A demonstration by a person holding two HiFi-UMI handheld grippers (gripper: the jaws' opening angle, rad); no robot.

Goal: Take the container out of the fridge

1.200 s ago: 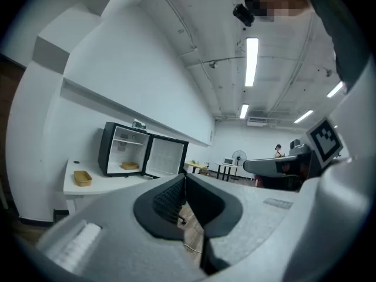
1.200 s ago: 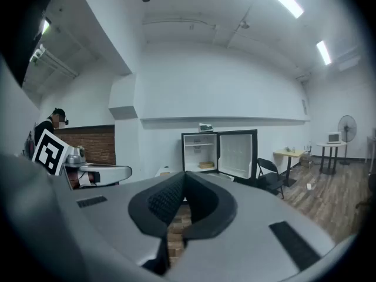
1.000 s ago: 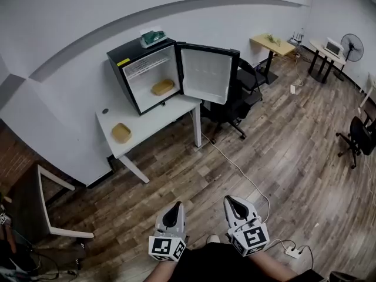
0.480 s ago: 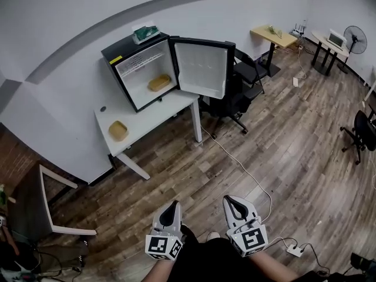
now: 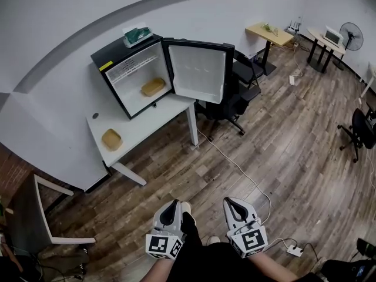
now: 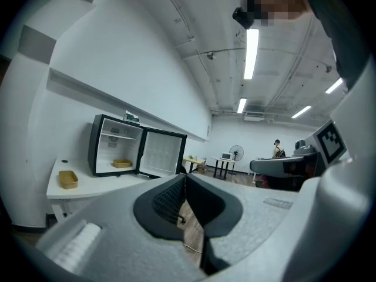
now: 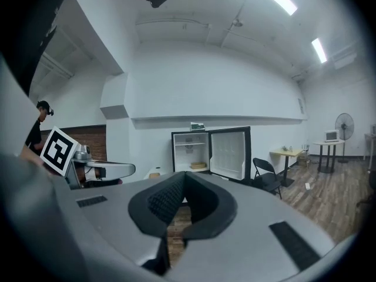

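Observation:
A small black fridge (image 5: 117,57) stands on a white table (image 5: 141,125) against the wall, its door (image 5: 197,72) swung wide. Inside on the floor of the fridge lies a tan container (image 5: 153,87), also seen in the left gripper view as the container (image 6: 122,163) and in the right gripper view as the container (image 7: 198,165). My left gripper (image 5: 170,211) and right gripper (image 5: 233,207) are held low, close to my body, far from the fridge. Both are shut with nothing between the jaws.
A second tan container (image 5: 111,139) sits on the table's left end. A black office chair (image 5: 235,96) stands right of the table, a cable (image 5: 235,169) runs across the wood floor to a power strip (image 5: 292,251). A white frame table (image 5: 44,216) is at the left.
The view has drifted so the fridge and table sit further left and slightly lower in the head view. Both grippers stay in place, shut.

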